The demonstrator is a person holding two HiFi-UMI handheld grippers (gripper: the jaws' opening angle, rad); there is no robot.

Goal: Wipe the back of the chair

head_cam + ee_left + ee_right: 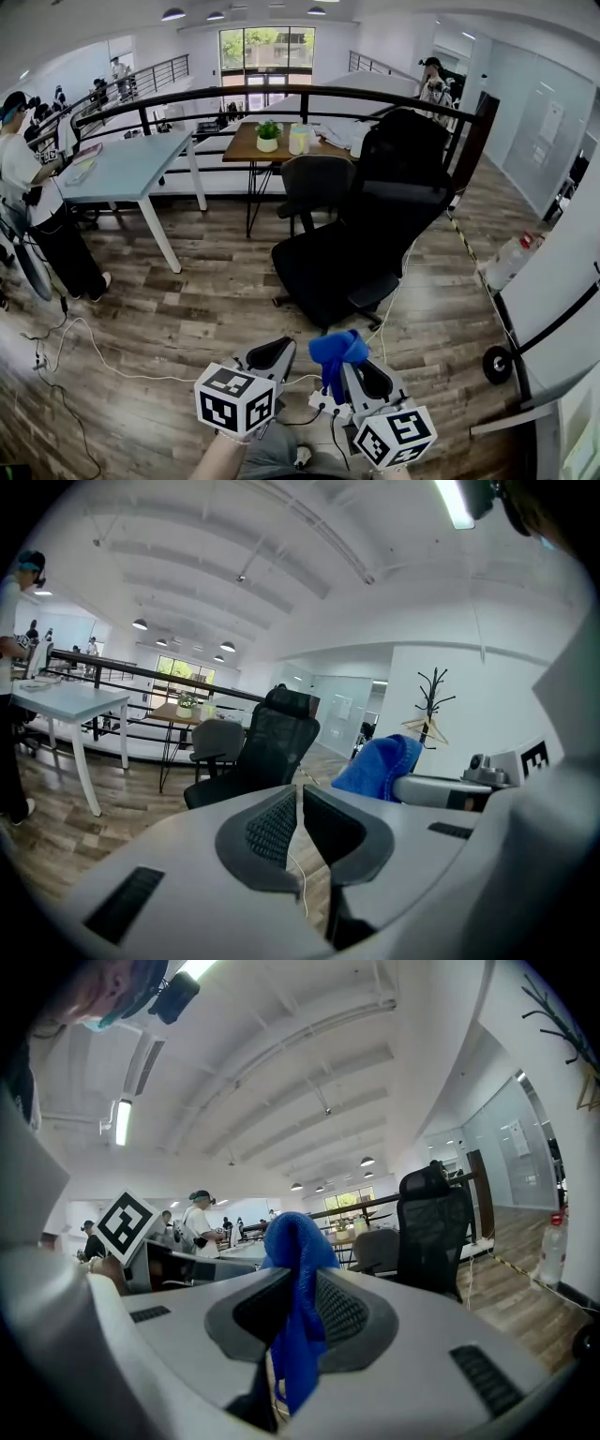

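Two chairs: one black office chair (375, 225) at centre, one grey chair (314, 187) at its eleven o'clock. Two tables: a pale table (131, 161) at ten o'clock, a wooden table (246, 145) at twelve. One potted plant (268, 137). One blue cloth (336, 352). Two grippers at six o'clock: left gripper (272, 356), right gripper (351, 369).

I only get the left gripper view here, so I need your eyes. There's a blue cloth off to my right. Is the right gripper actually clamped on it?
Observer: Yes. The right gripper view shows the right gripper with its jaws closed on the blue cloth, which hangs below them.
Operator: How close are we to the black office chair?
Observer: In the head view, the left gripper and the right one are both apart from the black office chair, with wood floor between.
Operator: Anything on the floor right of the chair?
Observer: A clear plastic bottle sits there.
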